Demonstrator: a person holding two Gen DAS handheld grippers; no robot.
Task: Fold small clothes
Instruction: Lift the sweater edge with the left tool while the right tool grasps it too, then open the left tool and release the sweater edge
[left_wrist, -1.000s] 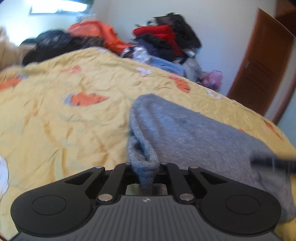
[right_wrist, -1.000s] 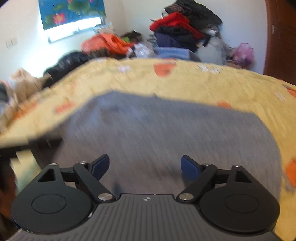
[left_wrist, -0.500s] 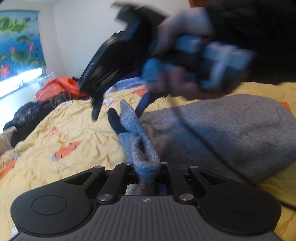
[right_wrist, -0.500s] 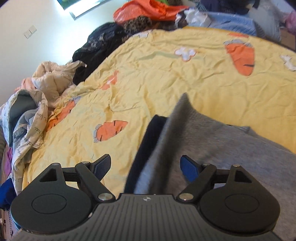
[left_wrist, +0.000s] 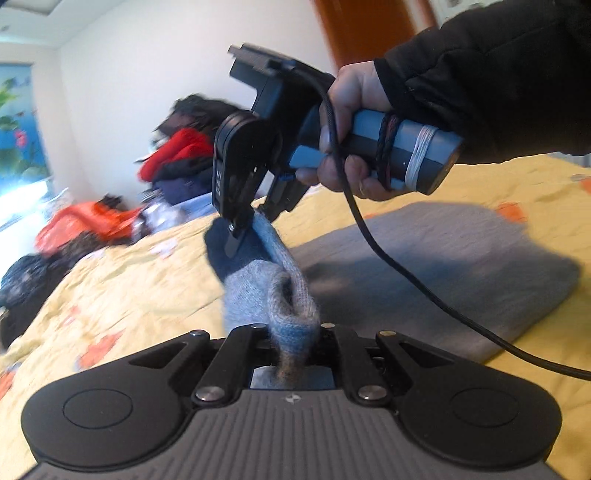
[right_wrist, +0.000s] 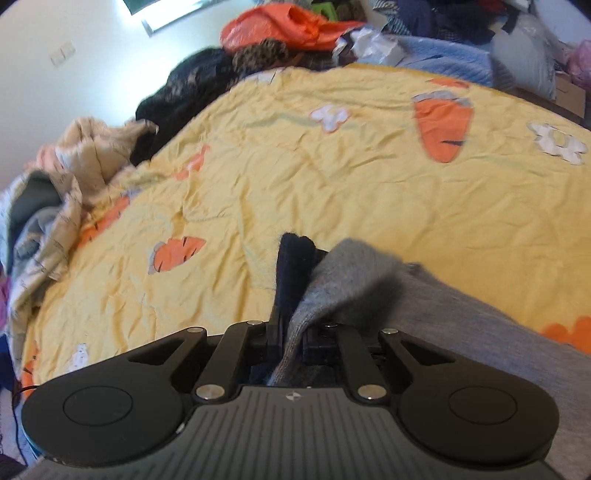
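Note:
A grey knitted garment (left_wrist: 443, 266) lies on the yellow carrot-print bedsheet (left_wrist: 129, 295). My left gripper (left_wrist: 293, 332) is shut on a bunched fold of its edge, lifted off the bed. In the left wrist view the right gripper (left_wrist: 242, 230), held by a hand (left_wrist: 347, 122) in a black sleeve, clamps the same raised edge further along. In the right wrist view the right gripper (right_wrist: 291, 332) has its jaws closing, pads pressed on the grey garment (right_wrist: 461, 317) and its dark navy part (right_wrist: 295, 266).
Heaps of clothes ring the bedsheet (right_wrist: 332, 184): an orange one (right_wrist: 288, 26), a black one (right_wrist: 192, 85), a beige and printed bundle (right_wrist: 55, 192), a red and dark pile (left_wrist: 181, 155). A black cable (left_wrist: 406, 273) hangs across the garment. A brown door (left_wrist: 362, 26) stands behind.
The right gripper came over the raised edge and shut on it. The left gripper rolled and shifted, still holding its fold. The edge now hangs between both grippers.

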